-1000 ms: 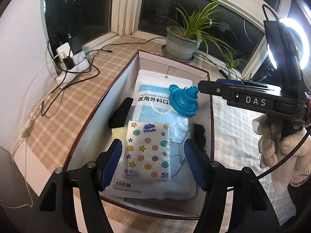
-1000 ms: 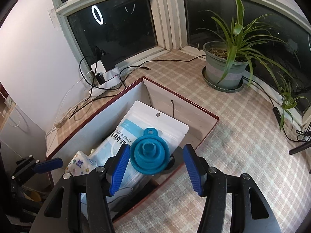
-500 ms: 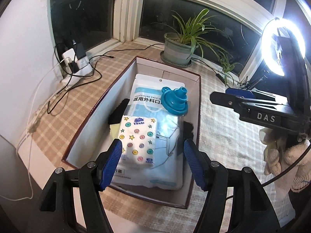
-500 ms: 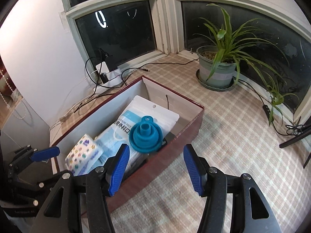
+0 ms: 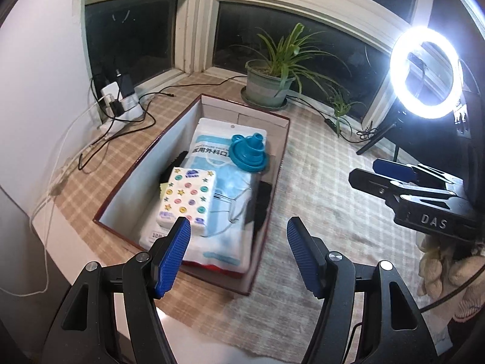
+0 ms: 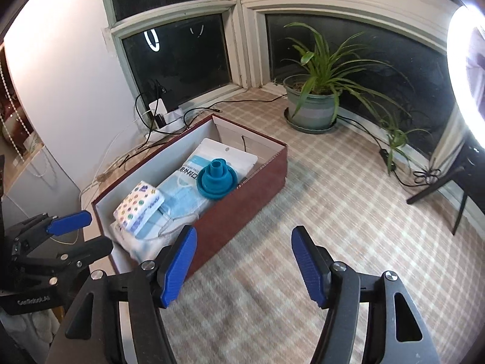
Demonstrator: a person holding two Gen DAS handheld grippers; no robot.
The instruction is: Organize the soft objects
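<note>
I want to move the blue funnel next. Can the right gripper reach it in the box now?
Probably yes: the right gripper is open and empty, and the blue funnel sits uncovered on top of the mask pack in the open box.

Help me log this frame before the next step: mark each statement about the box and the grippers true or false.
1. The blue funnel lies on the mask pack in the box. True.
2. The left gripper clamps the tissue pack. False: it is open and empty.
3. The right gripper is open. True.
4. The potted plant stands inside the box. False: it stands beyond it, by the window.
</note>
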